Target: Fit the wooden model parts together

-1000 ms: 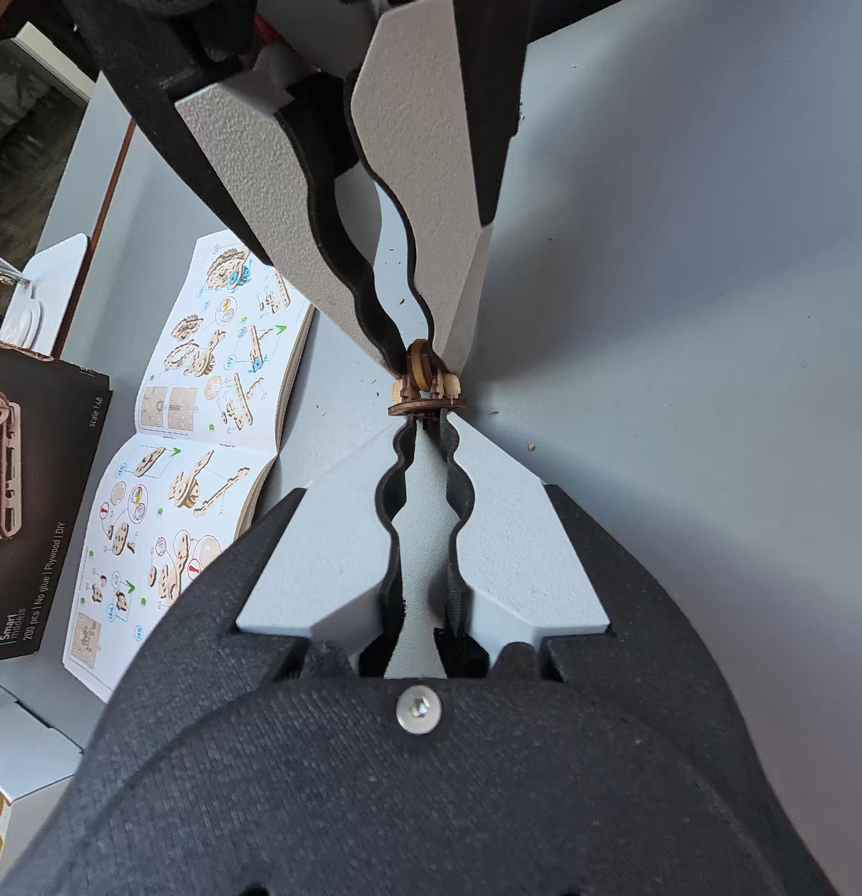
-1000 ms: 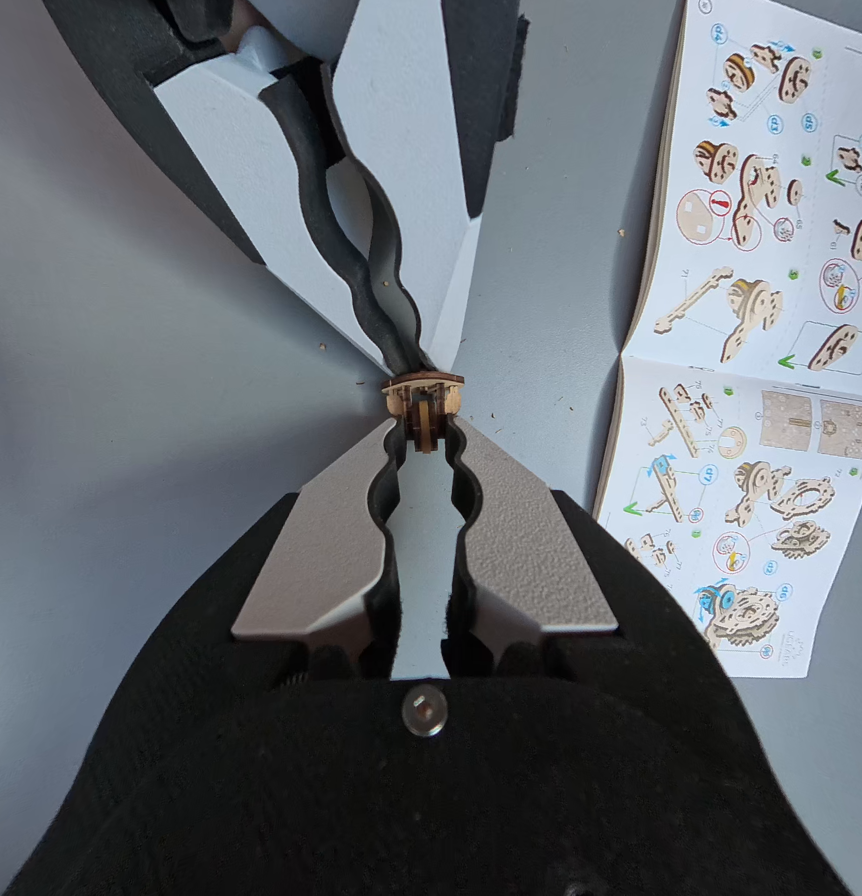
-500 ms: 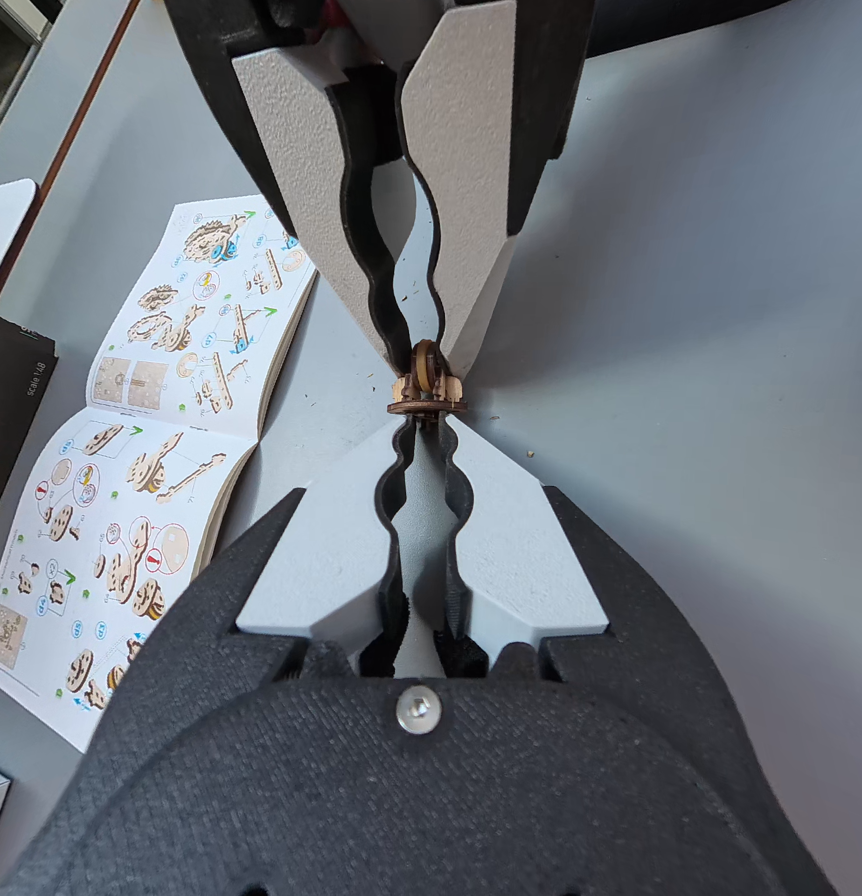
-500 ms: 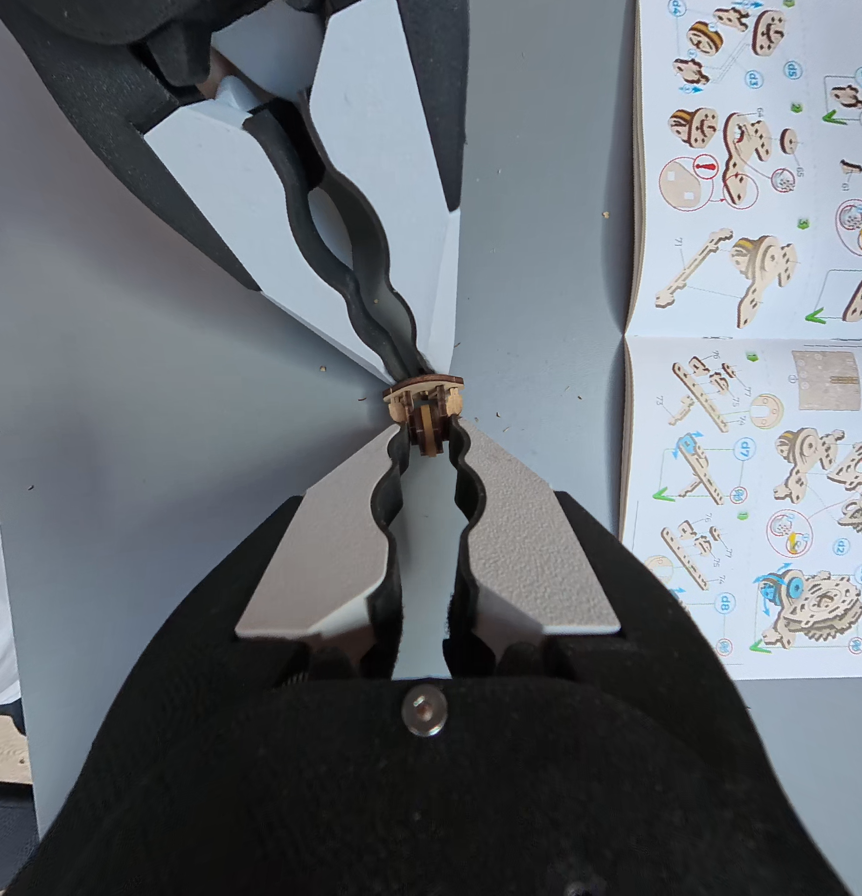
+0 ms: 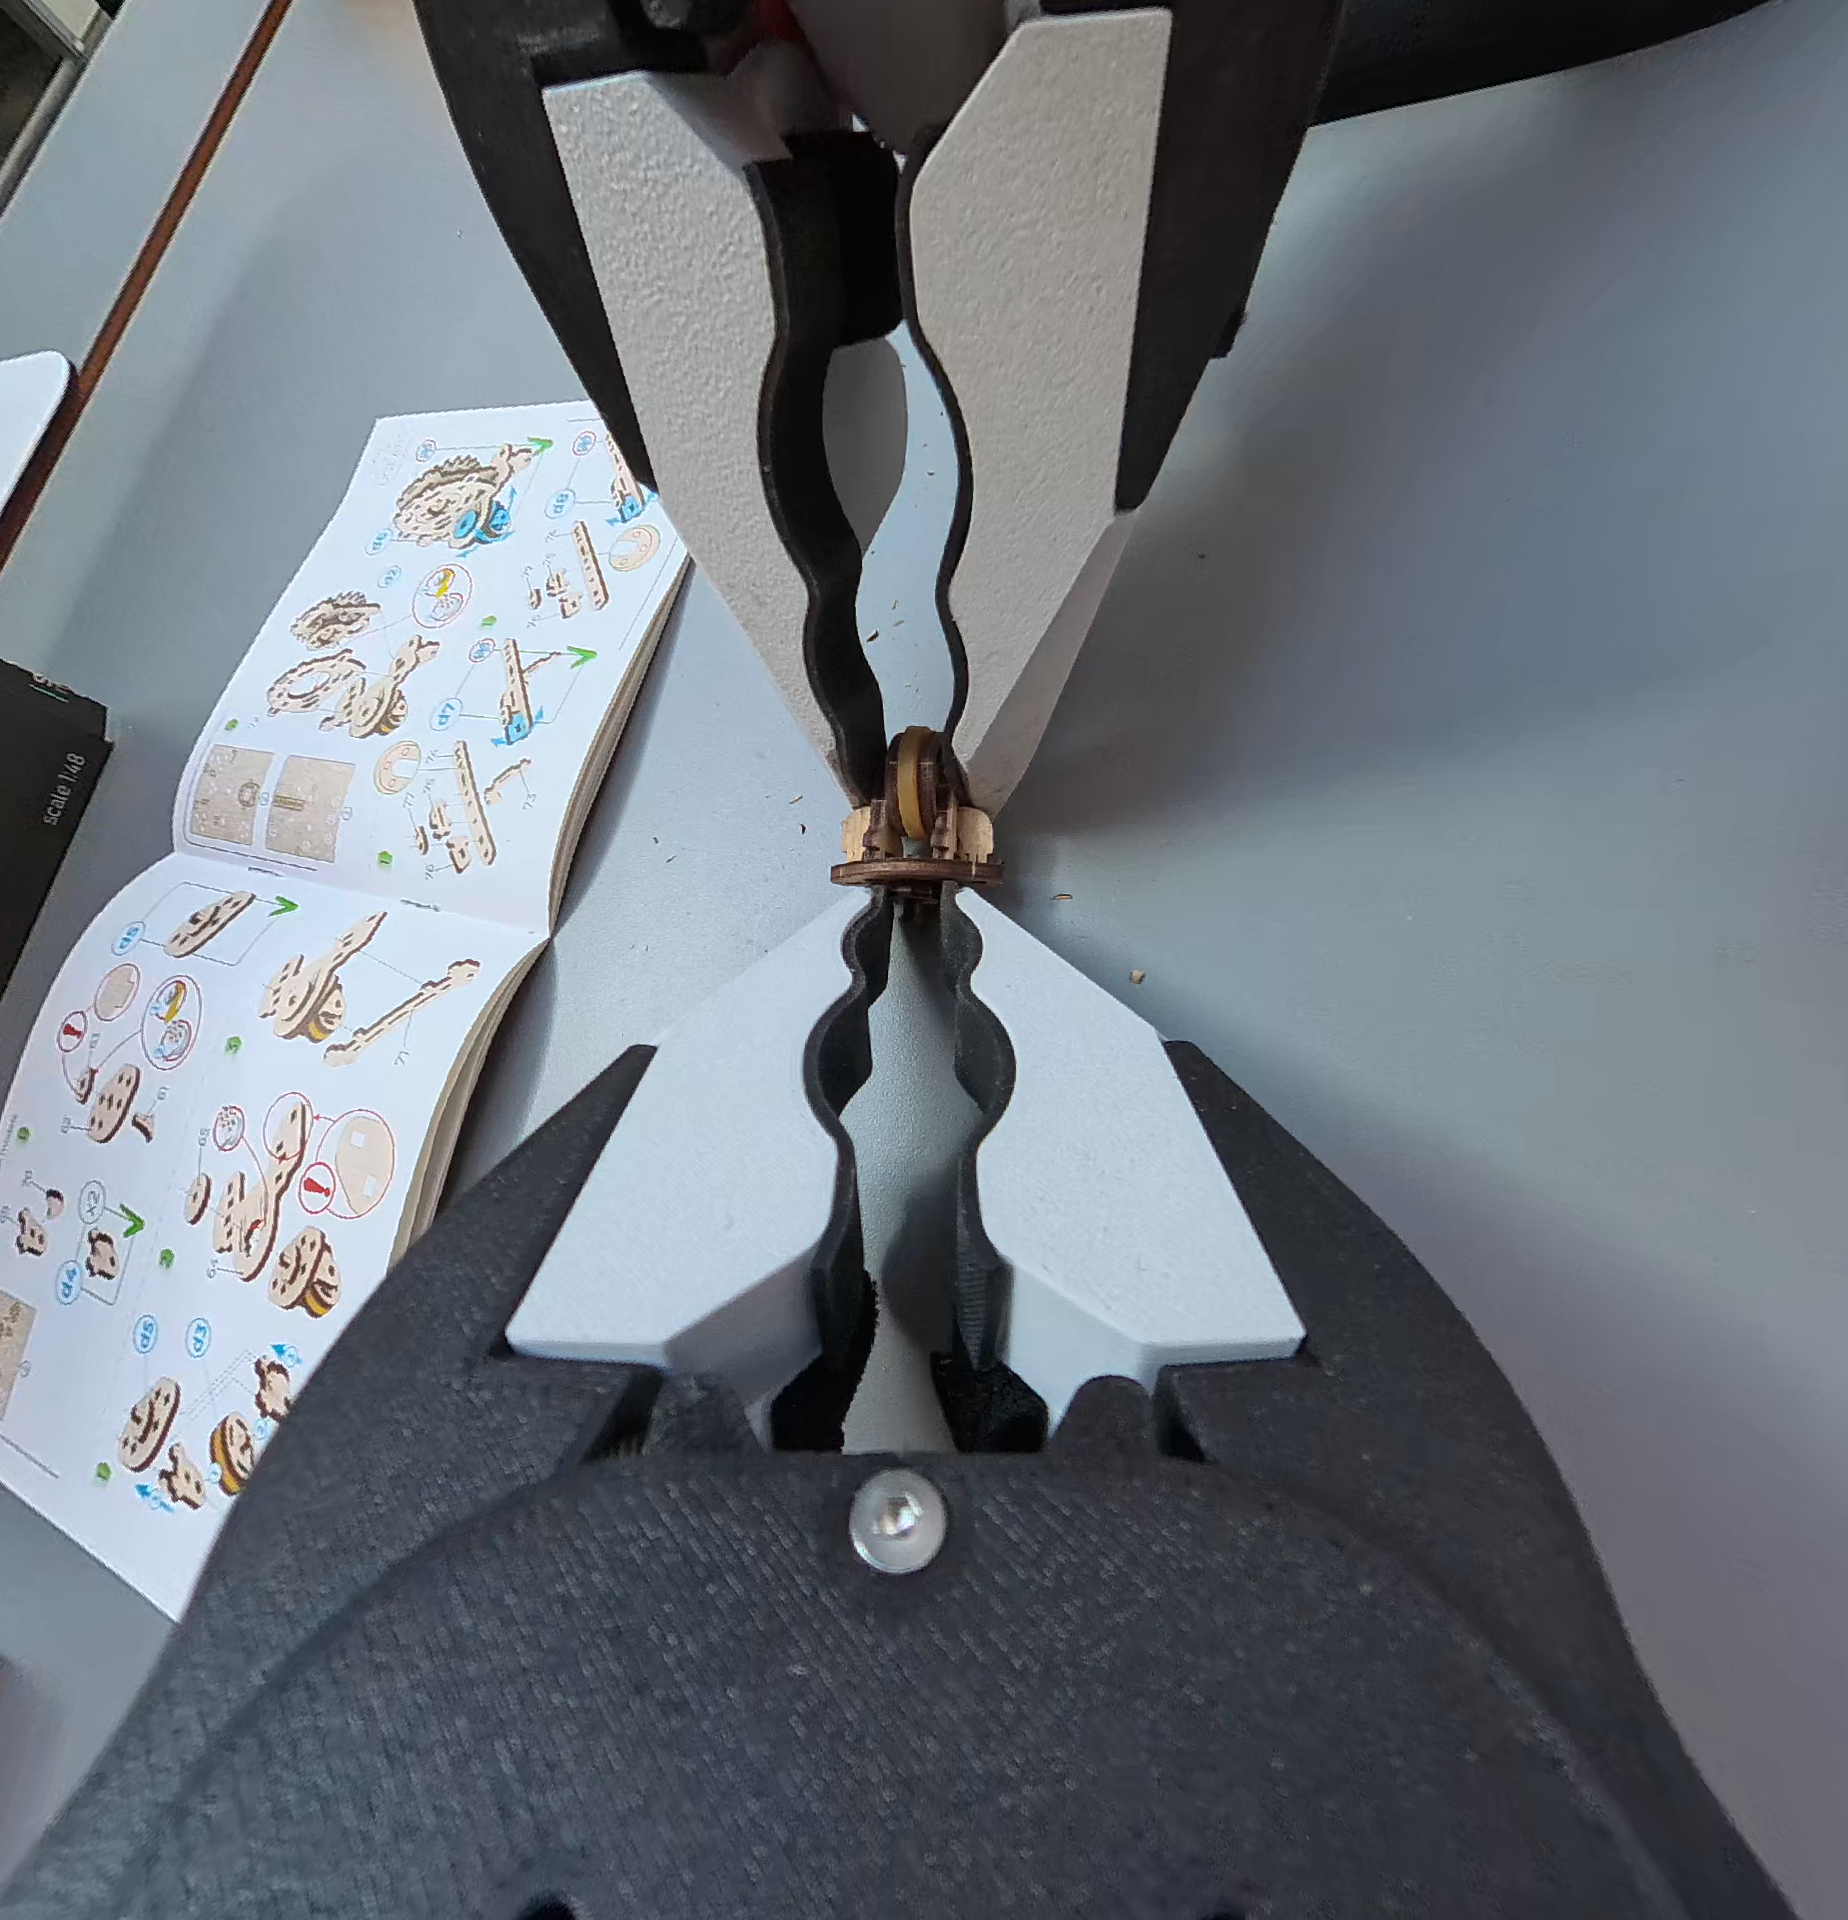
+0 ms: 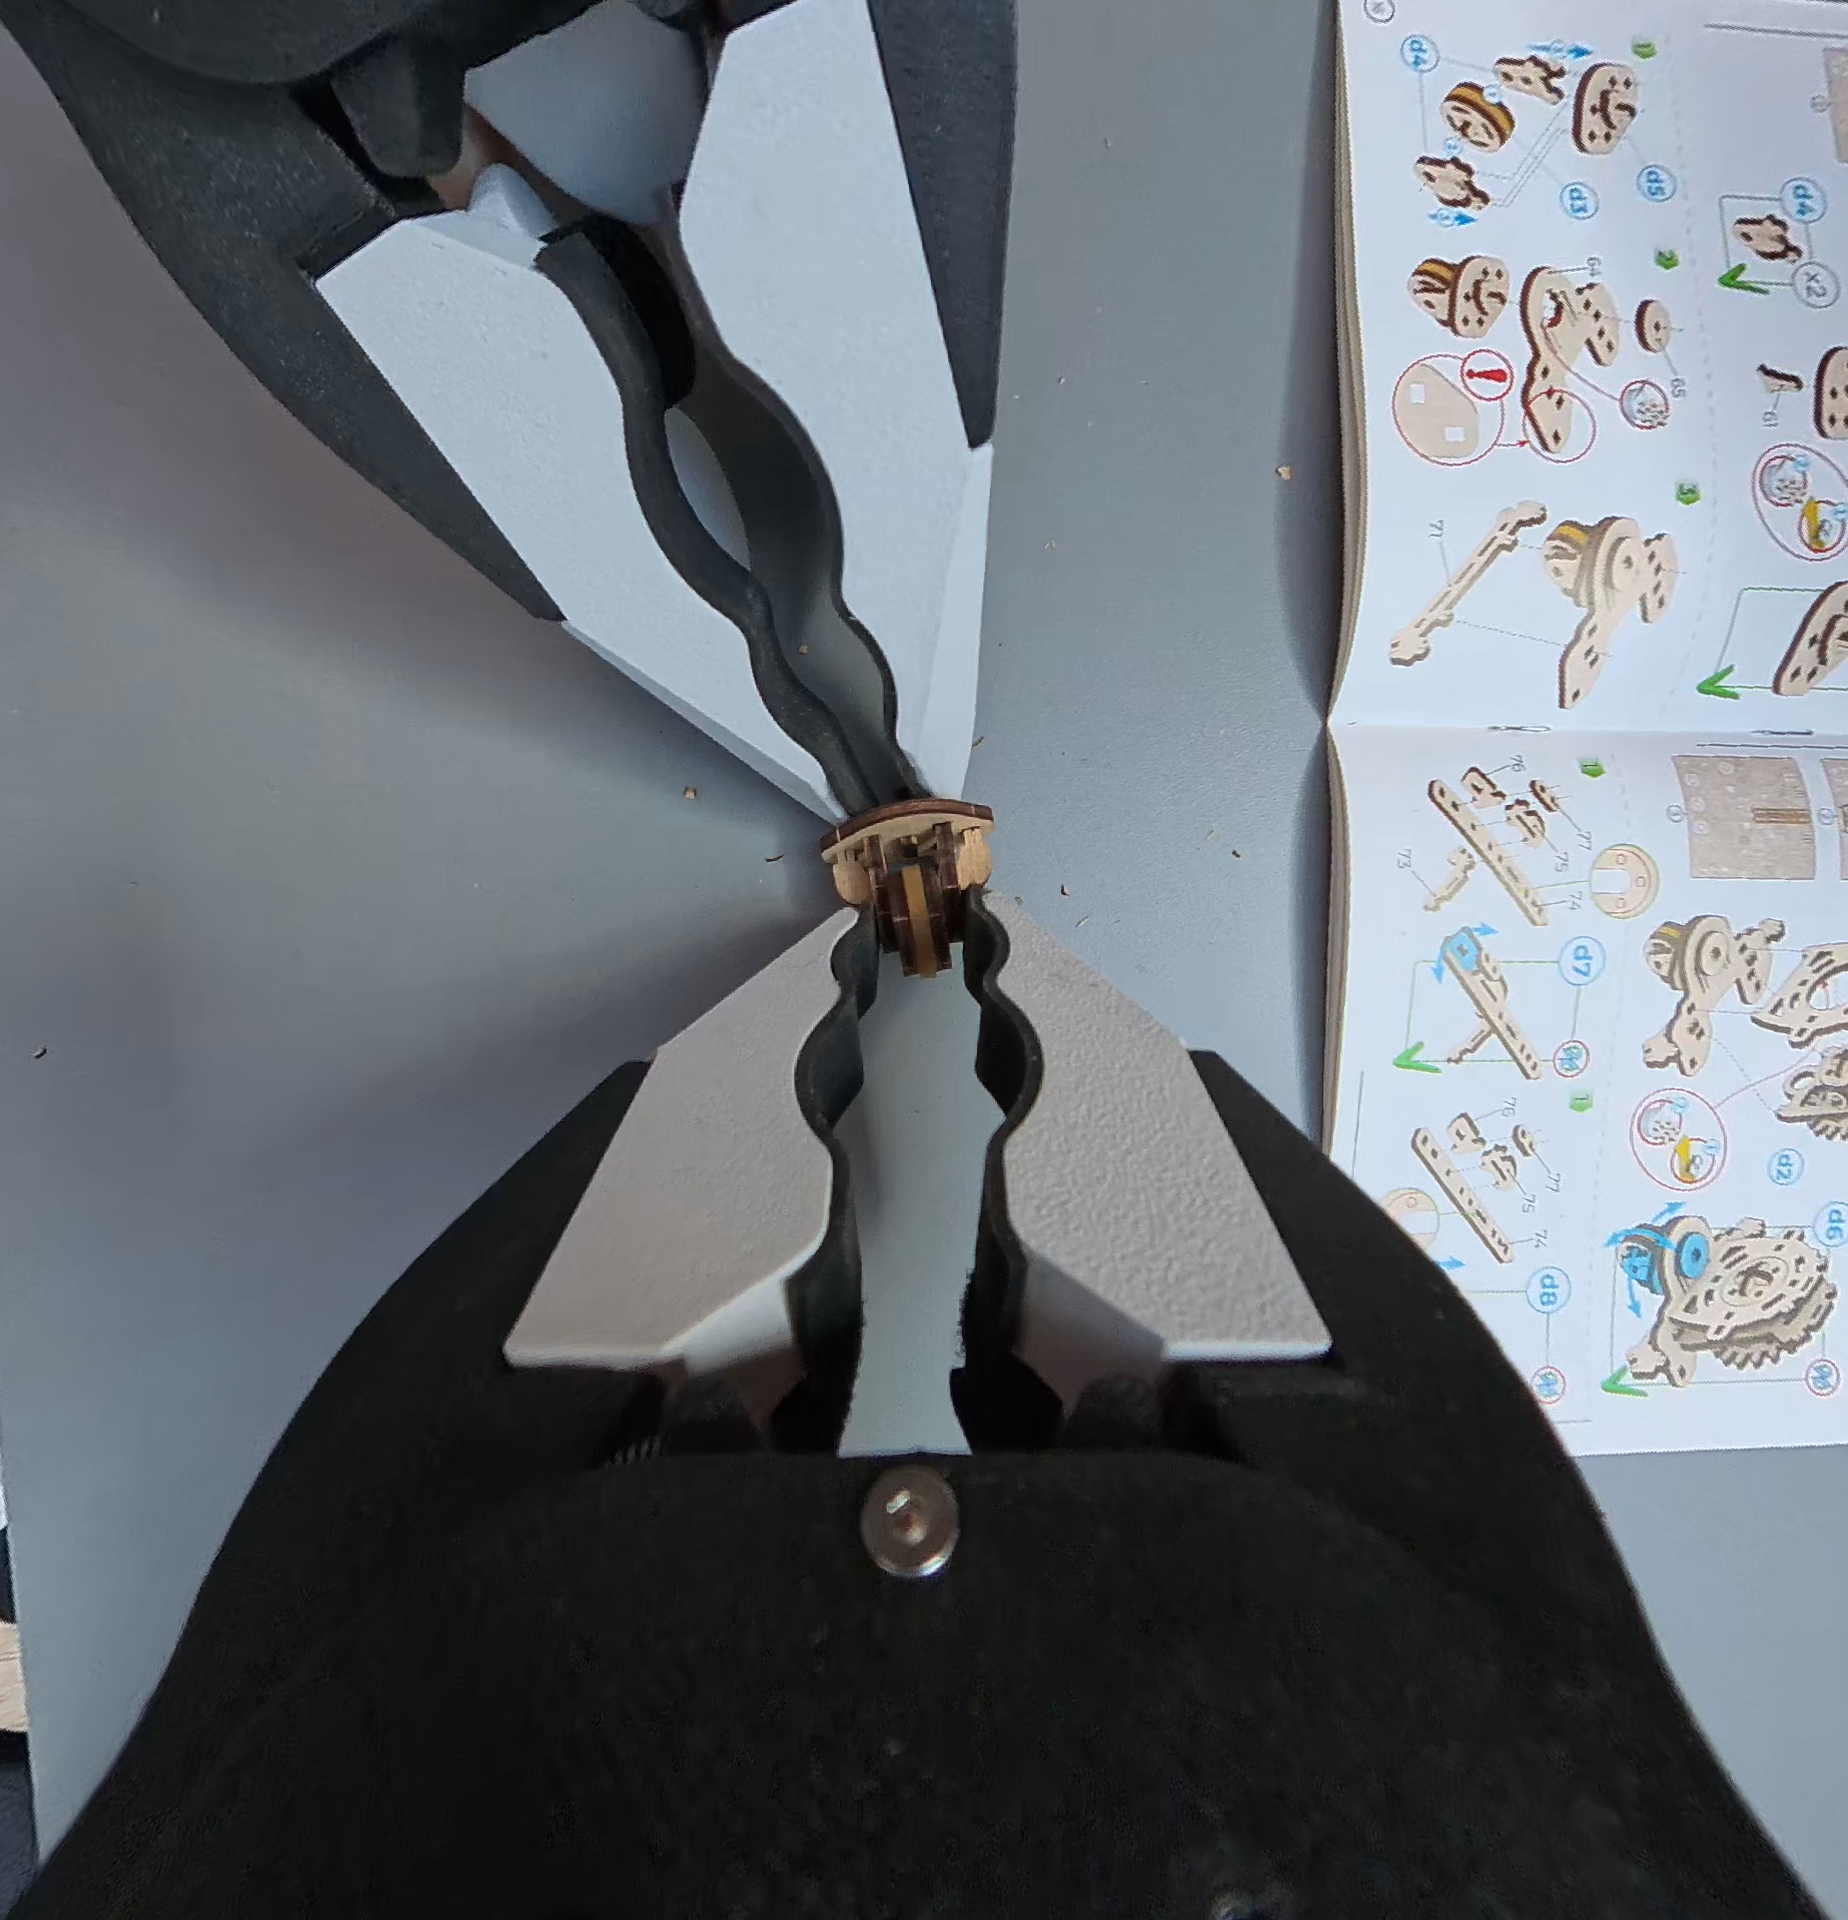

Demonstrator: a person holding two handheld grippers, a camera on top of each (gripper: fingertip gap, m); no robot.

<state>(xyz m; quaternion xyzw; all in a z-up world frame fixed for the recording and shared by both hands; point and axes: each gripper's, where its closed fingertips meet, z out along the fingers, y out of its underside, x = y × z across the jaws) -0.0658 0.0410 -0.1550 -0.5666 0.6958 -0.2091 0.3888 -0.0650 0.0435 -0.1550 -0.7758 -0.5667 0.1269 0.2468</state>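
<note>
A small wooden model piece (image 5: 915, 831) is held between both grippers above the grey table. It is a flat round disc with small uprights and a yellowish ring part (image 5: 912, 795) on one side. My left gripper (image 5: 912, 909) is shut on the disc side. My right gripper (image 6: 915, 935) is shut on the ring part (image 6: 915, 925), tip to tip with the left one. In the right wrist view the piece (image 6: 904, 852) sits at the centre, and the left gripper comes in from above. In the left wrist view the right gripper comes in from above.
An open instruction booklet (image 5: 307, 935) lies on the grey table (image 5: 1522, 935) to my left; it also shows in the right wrist view (image 6: 1626, 727). A black box (image 5: 16, 852) lies beyond it at the table's left edge. Small wood crumbs dot the table.
Both grippers have turned together with the piece still held between them. The booklet has shifted in both views. The grip on the piece looks the same.
</note>
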